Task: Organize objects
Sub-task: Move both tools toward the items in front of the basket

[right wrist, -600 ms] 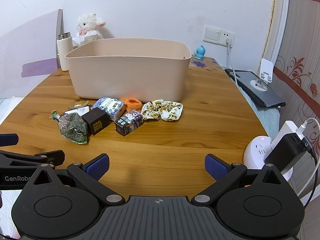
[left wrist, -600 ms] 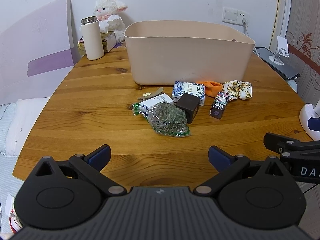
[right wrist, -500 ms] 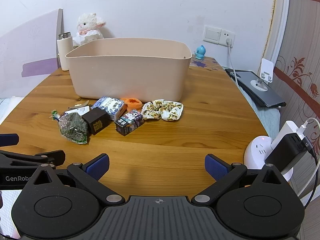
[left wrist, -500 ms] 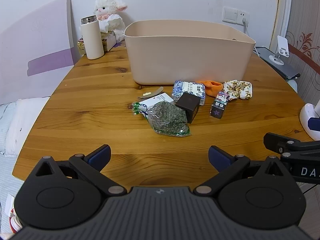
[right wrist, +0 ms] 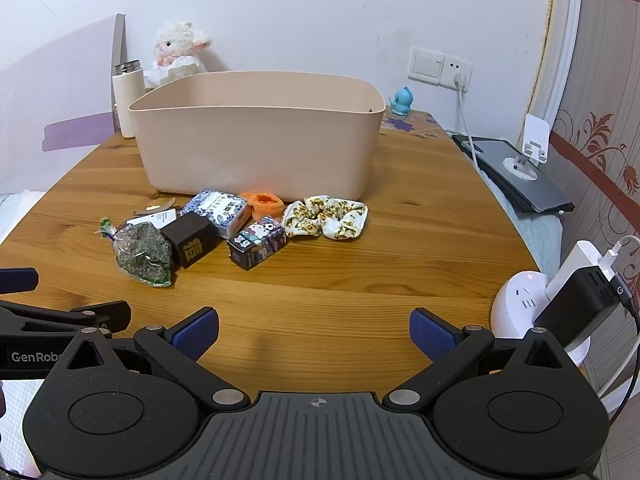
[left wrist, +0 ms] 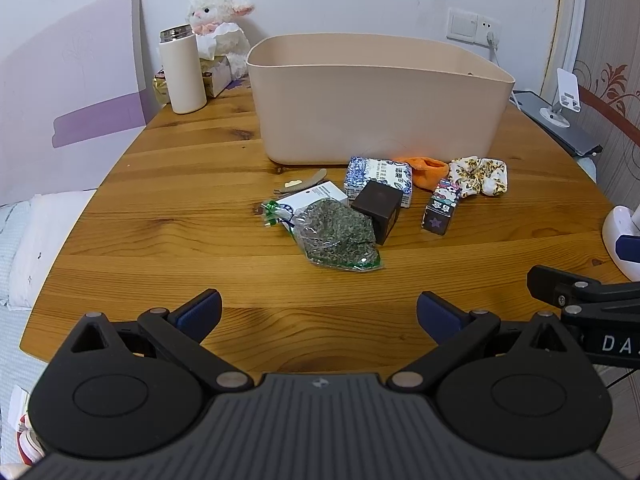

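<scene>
A beige plastic bin (left wrist: 380, 96) (right wrist: 256, 140) stands on the wooden table. In front of it lie a bag of green dried leaves (left wrist: 338, 236) (right wrist: 142, 254), a dark brown box (left wrist: 378, 208) (right wrist: 190, 242), a blue-white packet (left wrist: 380, 174) (right wrist: 216, 210), an orange cloth (left wrist: 430, 168) (right wrist: 264, 204), a cartoon-print box (left wrist: 442, 208) (right wrist: 256, 244) and a floral scrunchie (left wrist: 480, 174) (right wrist: 326, 220). My left gripper (left wrist: 318, 312) is open and empty, near the table's front edge. My right gripper (right wrist: 314, 334) is open and empty, also well short of the objects.
A white flask (left wrist: 182, 70) and a plush lamb (left wrist: 220, 20) stand at the back left. A white socket with a black charger (right wrist: 560, 304) sits at the right edge. A laptop with a phone stand (right wrist: 520, 176) lies beyond the table's right side.
Both views have shifted only very slightly. Nothing on the table has moved and both grippers stay open.
</scene>
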The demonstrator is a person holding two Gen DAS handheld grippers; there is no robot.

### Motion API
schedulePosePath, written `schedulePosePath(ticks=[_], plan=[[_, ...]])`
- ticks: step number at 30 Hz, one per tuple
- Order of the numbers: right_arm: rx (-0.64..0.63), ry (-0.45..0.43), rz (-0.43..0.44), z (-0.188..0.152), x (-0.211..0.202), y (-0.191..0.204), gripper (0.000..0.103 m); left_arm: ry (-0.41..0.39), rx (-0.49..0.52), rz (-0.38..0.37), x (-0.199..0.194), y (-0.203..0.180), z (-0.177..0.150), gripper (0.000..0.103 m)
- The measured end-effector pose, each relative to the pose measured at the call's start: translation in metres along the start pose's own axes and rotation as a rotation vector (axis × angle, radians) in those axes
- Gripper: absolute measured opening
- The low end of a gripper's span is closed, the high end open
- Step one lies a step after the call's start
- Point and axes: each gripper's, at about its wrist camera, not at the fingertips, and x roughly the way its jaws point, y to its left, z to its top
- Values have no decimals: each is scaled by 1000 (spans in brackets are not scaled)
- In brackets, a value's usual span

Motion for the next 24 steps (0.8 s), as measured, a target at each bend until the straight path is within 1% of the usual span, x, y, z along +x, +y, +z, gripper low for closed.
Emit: schedulePosePath(ticks=[11,24], plan=[[-4,23,8,3,10,-2,103,24,-1,-5,13,-2,3,103],[11,63,40,12,39,-4,103,58,-10,4,42,2,15,103]])
